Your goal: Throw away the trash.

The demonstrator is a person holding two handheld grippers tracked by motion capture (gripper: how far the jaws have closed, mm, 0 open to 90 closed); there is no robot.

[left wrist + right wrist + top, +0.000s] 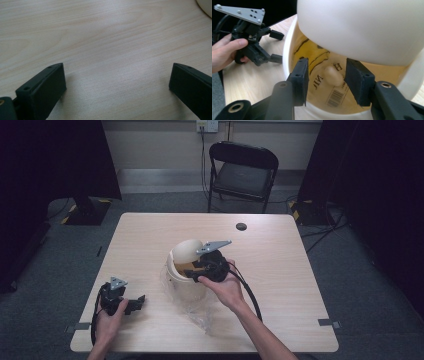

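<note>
A cream bin [182, 287] with a domed swing lid [186, 251] stands at the middle of the table [145, 235], on a crumpled clear plastic bag [197, 315]. My right gripper [192, 271] points into its mouth from the right. In the right gripper view its jaws [327, 75] stand apart in front of a yellow printed packet [322, 58] with a barcode, which lies inside the bin [287, 50] under the lid [362, 27]; the pads press on nothing. My left gripper [139, 301] rests on the table at the front left, open, with bare wood between its jaws [117, 80]. It also appears farther off as the left gripper [277, 47].
A black folding chair [243, 172] stands beyond the table's far edge. A dark round cable hole [241, 226] sits near the far right of the tabletop. The right gripper's cable [250, 295] loops over the table beside the forearm. The bin's edge [205, 6] is at the corner.
</note>
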